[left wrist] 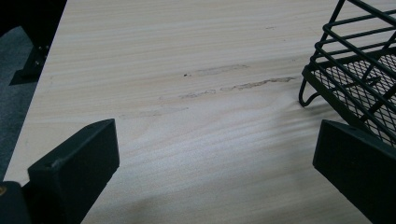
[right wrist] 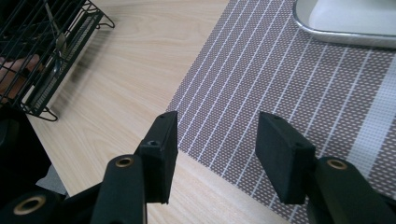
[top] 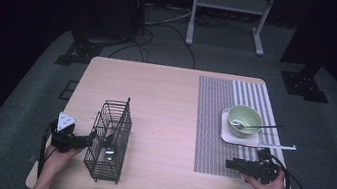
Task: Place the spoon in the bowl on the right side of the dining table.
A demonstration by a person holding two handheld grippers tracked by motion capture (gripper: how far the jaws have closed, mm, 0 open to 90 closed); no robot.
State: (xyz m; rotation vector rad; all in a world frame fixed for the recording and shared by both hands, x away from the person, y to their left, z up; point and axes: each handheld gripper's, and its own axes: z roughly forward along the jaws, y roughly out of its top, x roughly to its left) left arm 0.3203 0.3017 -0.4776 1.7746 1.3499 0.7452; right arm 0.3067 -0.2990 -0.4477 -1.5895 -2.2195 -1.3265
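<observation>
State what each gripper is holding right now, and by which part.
Nothing is held. The left gripper is open over bare table beside the wire basket; the right gripper is open over the placemat edge.

Light wooden table [top: 165, 99] carries black wire basket [top: 110, 141] at left, striped grey placemat [top: 212, 126] at right.

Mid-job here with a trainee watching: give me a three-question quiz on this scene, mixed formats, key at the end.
1. True or false: the spoon rests in the green bowl.
2. The wire basket stands nearest which gripper? A) left gripper B) right gripper
3. Fill in: the white plate under the bowl sits on the striped ____.

Key: 1 true; 2 A; 3 placemat.
</observation>
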